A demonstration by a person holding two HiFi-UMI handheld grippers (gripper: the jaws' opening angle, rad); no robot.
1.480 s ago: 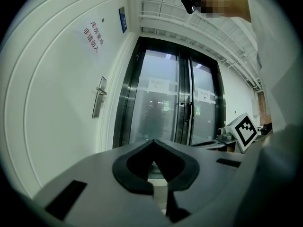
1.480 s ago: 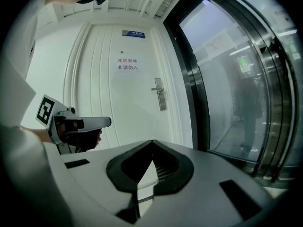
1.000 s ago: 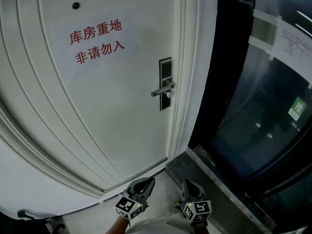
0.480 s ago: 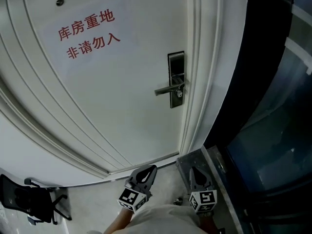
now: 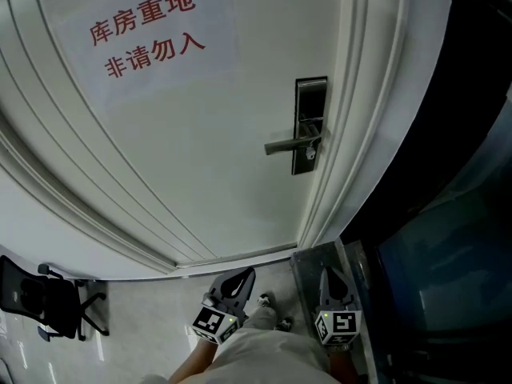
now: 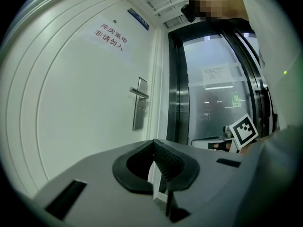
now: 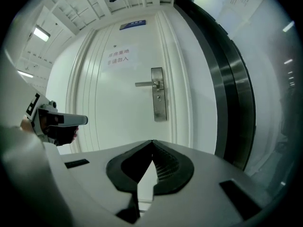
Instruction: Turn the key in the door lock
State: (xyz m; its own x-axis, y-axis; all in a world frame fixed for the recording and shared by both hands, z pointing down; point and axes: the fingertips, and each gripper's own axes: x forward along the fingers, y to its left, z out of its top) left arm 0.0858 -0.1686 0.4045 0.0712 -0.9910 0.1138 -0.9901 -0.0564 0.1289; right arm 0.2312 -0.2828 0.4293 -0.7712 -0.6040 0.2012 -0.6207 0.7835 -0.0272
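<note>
Left gripper [image 5: 240, 278] and right gripper [image 5: 334, 277] ride pinched closed, empty — I've stepped closer, the lock plate [image 5: 310, 125] looms larger, yet its key [image 5: 309, 156] stays unreached.

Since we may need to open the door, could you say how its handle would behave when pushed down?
The handle looks like rigid metal, so it probably won't flex. Mounted at the plate end, it should pivot there. Its smooth finish may be slippery.

The white door [image 5: 184, 158] carries red lettering [image 5: 148, 34] at eleven o'clock, a grey lock plate [image 5: 310, 94] at two, a black chair [image 5: 40, 302] at eight.
</note>
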